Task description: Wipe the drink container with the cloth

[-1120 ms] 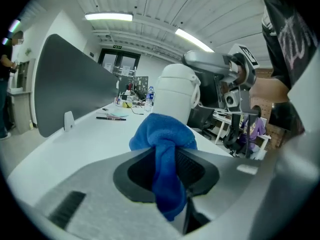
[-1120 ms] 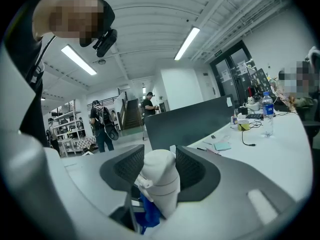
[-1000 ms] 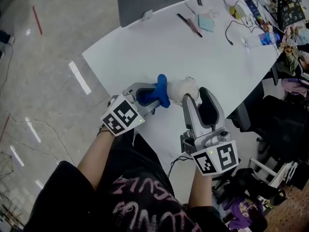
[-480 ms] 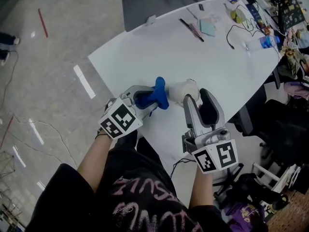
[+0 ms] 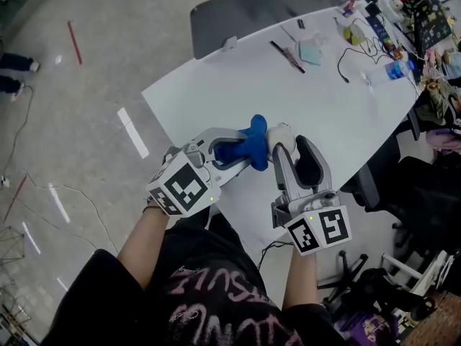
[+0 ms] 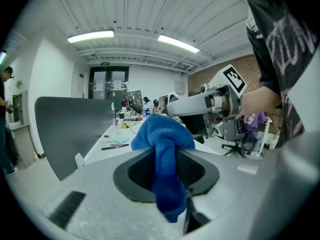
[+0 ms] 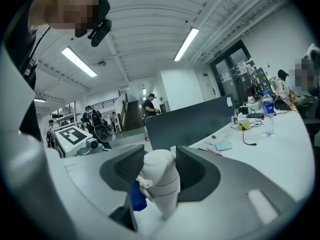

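The white drink container (image 5: 282, 137) (image 7: 161, 176) is held above the white table's near edge, clamped between the jaws of my right gripper (image 5: 288, 150) (image 7: 159, 168). A blue cloth (image 5: 248, 147) (image 6: 164, 154) is bunched up in my left gripper (image 5: 241, 150) (image 6: 166, 166), which is shut on it. The cloth's puffed end presses against the container's left side; in the right gripper view a bit of blue cloth (image 7: 136, 199) shows beside the container.
The white table (image 5: 288, 85) carries pens, a teal pad (image 5: 311, 51), cables and a water bottle (image 5: 397, 69) towards its far right end. A dark chair back (image 5: 238, 16) stands behind the table. Office chairs and bags crowd the floor at right.
The left gripper has carried the blue cloth rightwards until it touches the container. The right gripper has held the container nearly still.
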The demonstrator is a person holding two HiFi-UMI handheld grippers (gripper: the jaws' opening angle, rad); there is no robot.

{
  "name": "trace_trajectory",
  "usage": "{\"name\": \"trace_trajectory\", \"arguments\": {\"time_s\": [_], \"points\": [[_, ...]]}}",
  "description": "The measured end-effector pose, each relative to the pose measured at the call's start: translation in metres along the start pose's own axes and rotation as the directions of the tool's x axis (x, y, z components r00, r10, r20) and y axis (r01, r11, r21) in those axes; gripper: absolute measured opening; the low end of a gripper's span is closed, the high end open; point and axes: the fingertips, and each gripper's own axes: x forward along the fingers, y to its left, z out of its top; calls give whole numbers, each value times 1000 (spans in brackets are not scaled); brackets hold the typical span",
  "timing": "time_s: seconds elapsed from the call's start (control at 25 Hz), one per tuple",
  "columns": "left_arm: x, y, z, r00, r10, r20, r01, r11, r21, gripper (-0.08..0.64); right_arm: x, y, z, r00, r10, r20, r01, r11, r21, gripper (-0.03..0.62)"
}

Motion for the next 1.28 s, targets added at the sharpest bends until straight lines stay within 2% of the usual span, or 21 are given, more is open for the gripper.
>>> {"name": "trace_trajectory", "arguments": {"time_s": [0.48, 1.28], "points": [[14, 2, -20, 1000, -23, -15, 22, 998, -55, 101, 1, -1, 2, 1000, -5, -1, 5, 1000, 6, 199], [43, 11, -104, 989, -65, -135, 42, 985, -169, 101, 5, -1, 0, 999, -36, -19, 36, 999, 13, 199]]}}
